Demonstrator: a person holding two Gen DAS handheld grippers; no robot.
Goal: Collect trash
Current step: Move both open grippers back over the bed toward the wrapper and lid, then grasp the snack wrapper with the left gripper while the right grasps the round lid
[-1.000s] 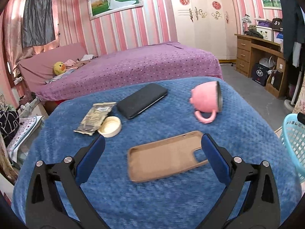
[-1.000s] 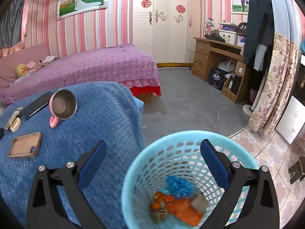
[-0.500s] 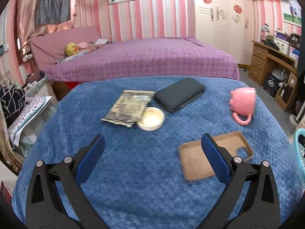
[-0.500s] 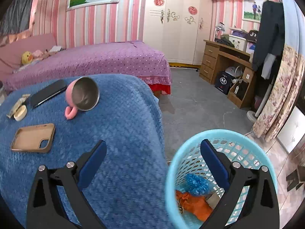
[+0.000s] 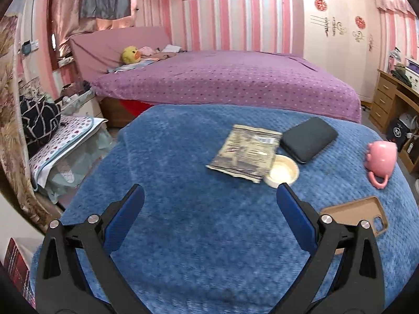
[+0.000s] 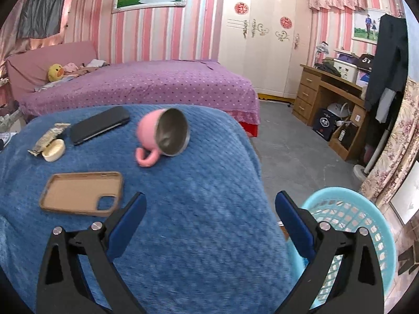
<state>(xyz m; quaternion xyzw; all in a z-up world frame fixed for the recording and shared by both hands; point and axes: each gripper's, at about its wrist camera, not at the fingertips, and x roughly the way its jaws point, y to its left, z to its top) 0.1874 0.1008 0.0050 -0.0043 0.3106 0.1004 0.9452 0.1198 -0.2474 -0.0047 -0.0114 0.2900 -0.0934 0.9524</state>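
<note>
Change since earlier frames: left tool (image 5: 209, 196) has swung leftward, so the wrapper now sits right of its centre line; right tool (image 6: 209, 204) has swung from above the basket to over the blue blanket.
Left tool state: fingers spread wide, nothing between them, above the blanket (image 5: 170, 157).
Right tool state: fingers spread wide, nothing held; its right finger (image 6: 293, 222) overlaps the basket rim in view.
Wrapper (image 5: 246, 151): flat, crinkled snack packet lying on the blanket, ahead of and right of the left tool.
Cream lid (image 5: 281, 171): round, shallow, touching the wrapper's right edge; the wrapper slightly overlaps it.
Black phone (image 5: 307, 138): just beside the wrapper, on its far right.
Pink mug (image 6: 162, 136): tipped on its side, metal interior facing the right wrist camera.
Tan phone case (image 6: 81, 193): lying flat, inner side up, near the right tool's left finger.
Basket (image 6: 366, 235): light blue, on the floor beside the blanket edge; contents hidden behind the tool.
</note>
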